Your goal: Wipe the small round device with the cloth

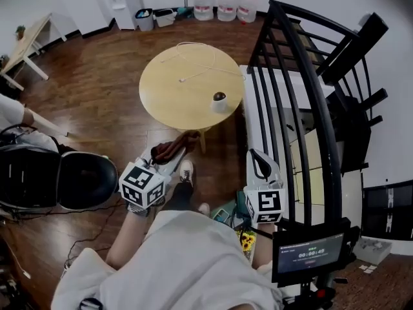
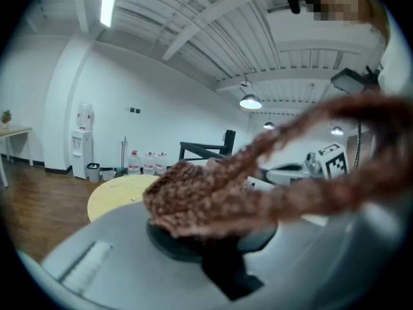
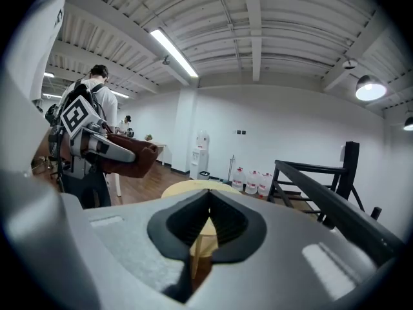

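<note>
The small round device (image 1: 219, 101), white with a dark dome, stands near the right edge of the round wooden table (image 1: 174, 92). My left gripper (image 1: 169, 155) is shut on a reddish-brown cloth (image 1: 174, 148), held short of the table's near edge. In the left gripper view the cloth (image 2: 213, 196) drapes over the jaws and hides them. From the right gripper view, the left gripper (image 3: 132, 155) with the cloth (image 3: 132, 163) shows at the left. My right gripper (image 1: 260, 165) is shut and holds nothing, low at the right beside the black railing; its pads meet in the right gripper view (image 3: 209, 219).
A white cable (image 1: 193, 70) lies on the table. A black railing (image 1: 303, 95) runs along the right. Water bottles (image 1: 226, 5) and a dispenser (image 1: 126, 2) stand at the far wall. A black round seat (image 1: 87, 179) is at the left, a screen (image 1: 310, 254) at the lower right.
</note>
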The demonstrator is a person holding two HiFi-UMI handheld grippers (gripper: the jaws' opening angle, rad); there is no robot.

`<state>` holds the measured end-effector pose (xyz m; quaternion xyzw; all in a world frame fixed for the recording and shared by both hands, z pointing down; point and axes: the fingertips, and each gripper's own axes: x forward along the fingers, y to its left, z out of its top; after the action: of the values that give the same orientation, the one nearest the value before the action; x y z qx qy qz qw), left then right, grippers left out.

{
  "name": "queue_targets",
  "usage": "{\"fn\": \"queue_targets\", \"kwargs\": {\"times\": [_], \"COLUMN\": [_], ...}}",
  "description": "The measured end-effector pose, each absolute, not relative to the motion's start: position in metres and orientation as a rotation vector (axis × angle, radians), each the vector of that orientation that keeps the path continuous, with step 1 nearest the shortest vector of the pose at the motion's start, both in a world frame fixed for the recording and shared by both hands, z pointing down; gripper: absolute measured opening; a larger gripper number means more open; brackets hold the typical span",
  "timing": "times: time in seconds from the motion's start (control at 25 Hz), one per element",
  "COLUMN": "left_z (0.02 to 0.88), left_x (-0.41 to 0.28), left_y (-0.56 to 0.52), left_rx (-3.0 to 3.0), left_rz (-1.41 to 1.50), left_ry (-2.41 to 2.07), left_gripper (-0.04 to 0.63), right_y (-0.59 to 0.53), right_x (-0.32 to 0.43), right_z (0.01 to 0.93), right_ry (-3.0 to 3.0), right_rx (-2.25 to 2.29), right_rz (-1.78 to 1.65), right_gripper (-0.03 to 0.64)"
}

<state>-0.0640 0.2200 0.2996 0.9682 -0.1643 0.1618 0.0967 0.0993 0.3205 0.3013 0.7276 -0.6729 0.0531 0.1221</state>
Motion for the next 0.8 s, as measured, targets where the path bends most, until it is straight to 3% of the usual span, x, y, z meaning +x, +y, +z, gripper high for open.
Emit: {"fn": "queue_targets", "kwargs": {"times": [0.24, 0.8], "left_z": [0.295, 0.265], "left_x": [-0.08, -0.115], "left_y": [0.264, 0.251], "left_rx": [2.893, 2.871], "left_rz": [0.439, 0.289], "left_ry": [-0.505, -0.519], "left_gripper": [0.083, 0.083], "right_y": [0.355, 0.353], "right_x": [0.081, 0.036], "right_z": [0.311, 0.257], "right_ry": [-2.019, -2.06], "right_rx": [2.115, 2.185], "right_rz": [0.179, 0.036], "right_gripper": [0.003, 0.003]}}
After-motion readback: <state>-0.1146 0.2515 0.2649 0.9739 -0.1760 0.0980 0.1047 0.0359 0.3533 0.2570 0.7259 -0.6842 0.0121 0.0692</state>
